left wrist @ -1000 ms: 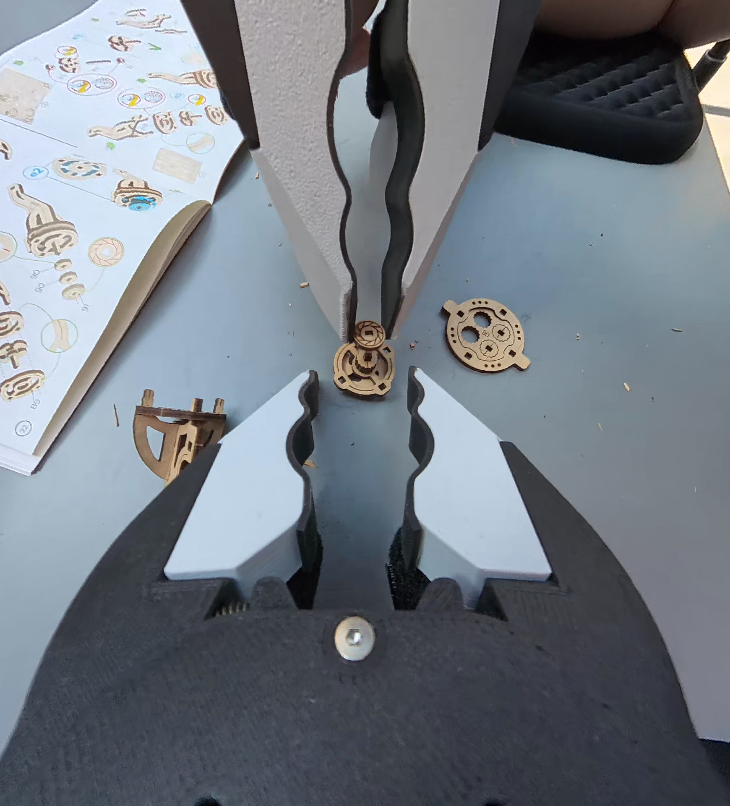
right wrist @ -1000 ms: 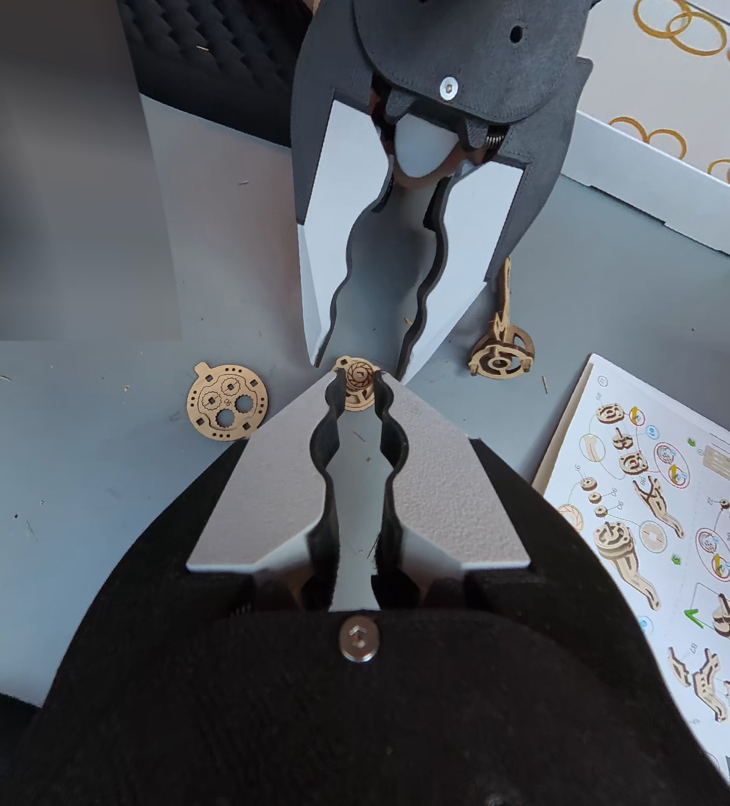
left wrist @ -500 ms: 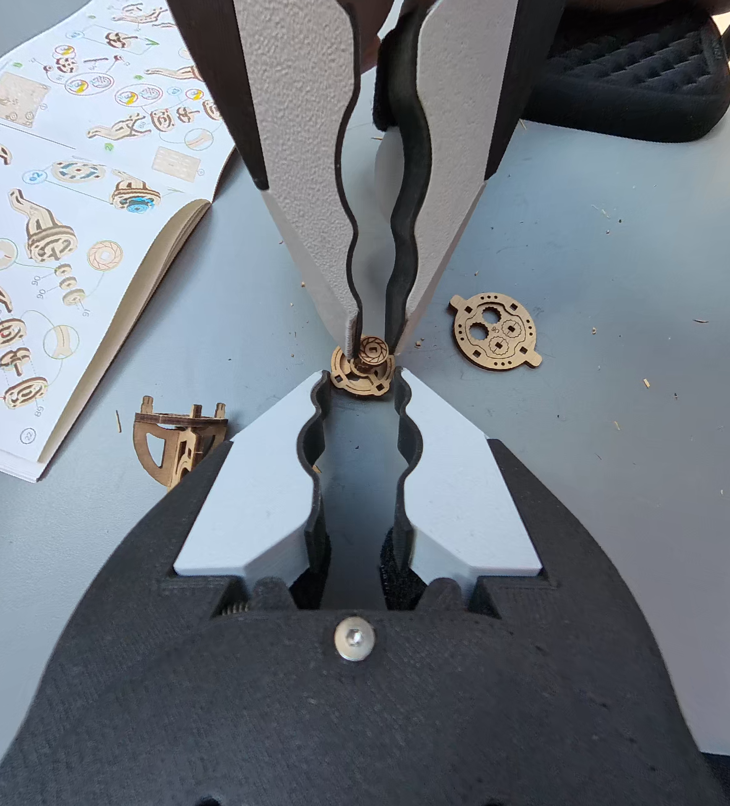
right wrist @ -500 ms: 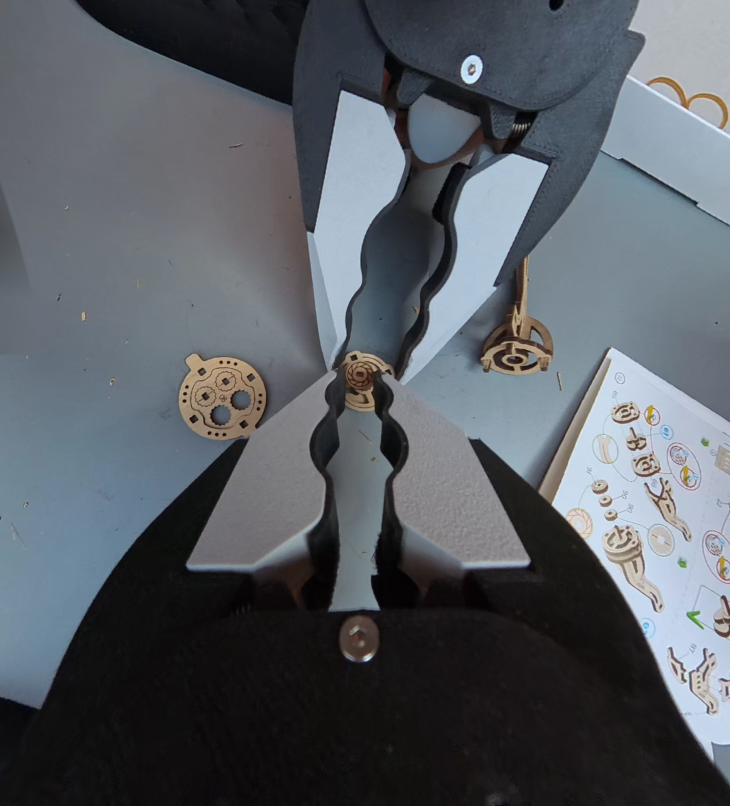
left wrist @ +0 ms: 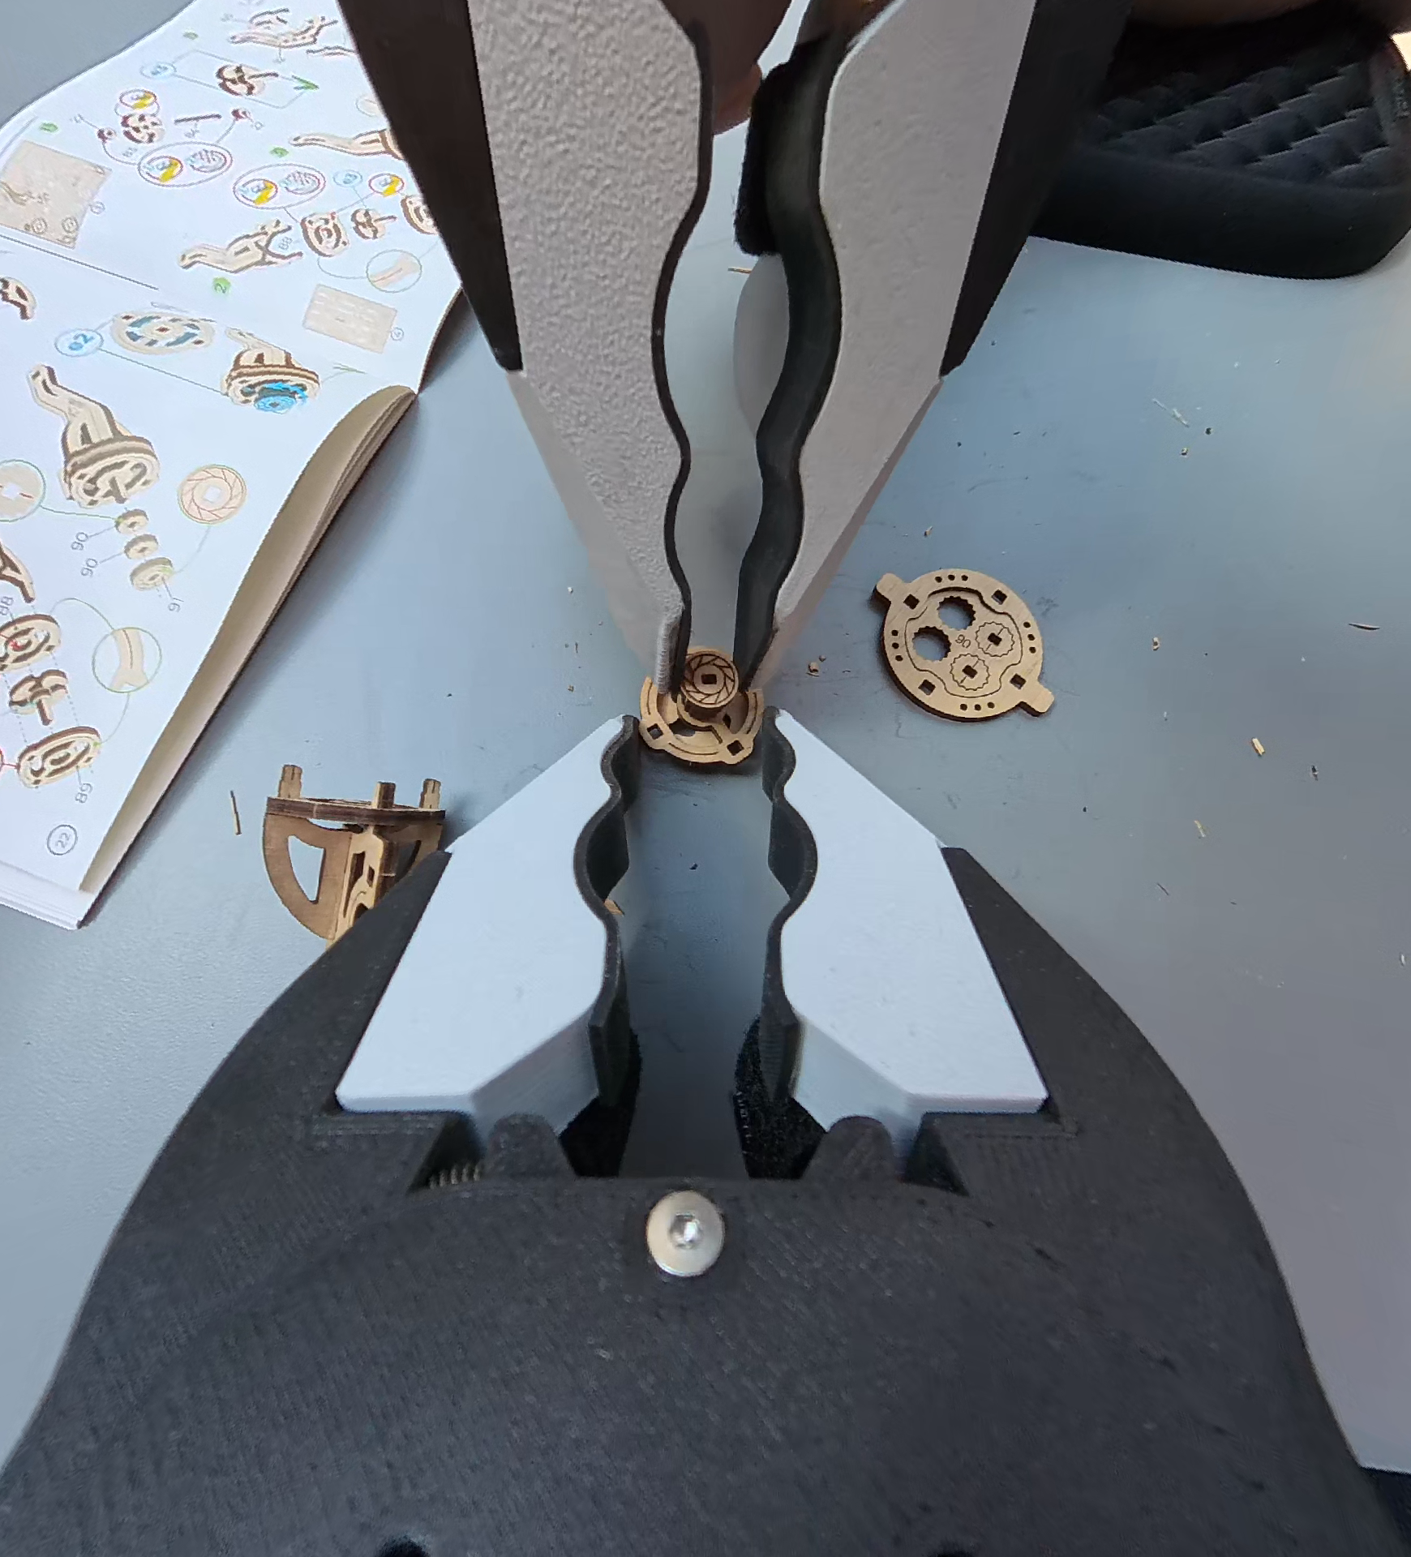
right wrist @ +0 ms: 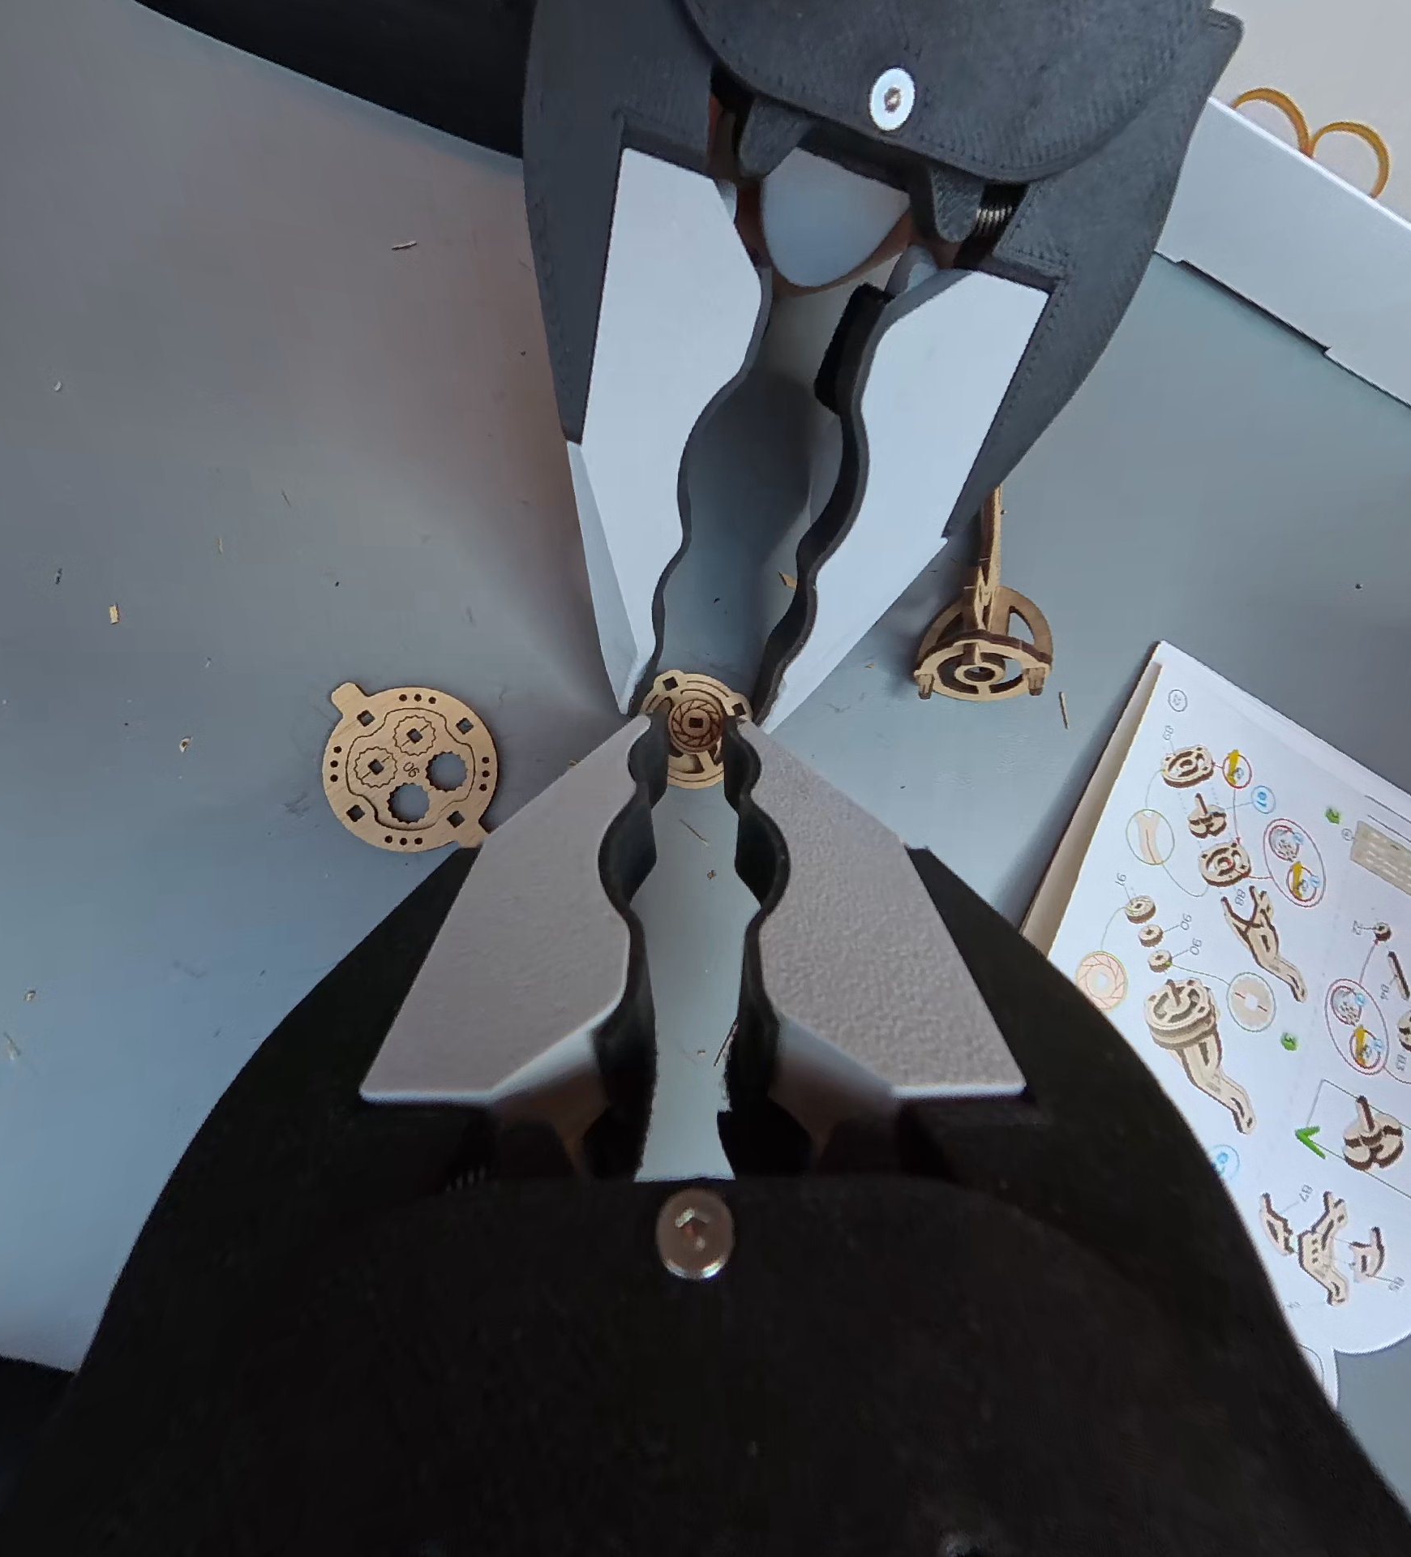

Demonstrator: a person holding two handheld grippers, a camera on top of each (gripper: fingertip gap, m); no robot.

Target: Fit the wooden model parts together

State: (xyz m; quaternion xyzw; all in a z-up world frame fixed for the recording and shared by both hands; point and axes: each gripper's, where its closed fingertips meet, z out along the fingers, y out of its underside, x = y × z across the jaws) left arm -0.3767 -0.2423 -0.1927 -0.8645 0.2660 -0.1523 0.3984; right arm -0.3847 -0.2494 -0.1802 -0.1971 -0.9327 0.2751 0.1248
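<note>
The small round cap (left wrist: 709, 674) is being pinched by the right gripper (right wrist: 692, 735); the ringed base (left wrist: 700, 726) is being clamped by the left gripper (left wrist: 698, 735) on the table (left wrist: 1191, 842).

The instruction booklet (left wrist: 121, 472) is cut off by the left edge in the left wrist view and by the right edge in the right wrist view. The small wooden frame assembly (left wrist: 348, 851) is partly hidden behind the left gripper (left wrist: 698, 741). Whether the round base part (right wrist: 694, 741) is touched by that gripper's fingertips (right wrist: 643, 699) cannot be told.
</note>
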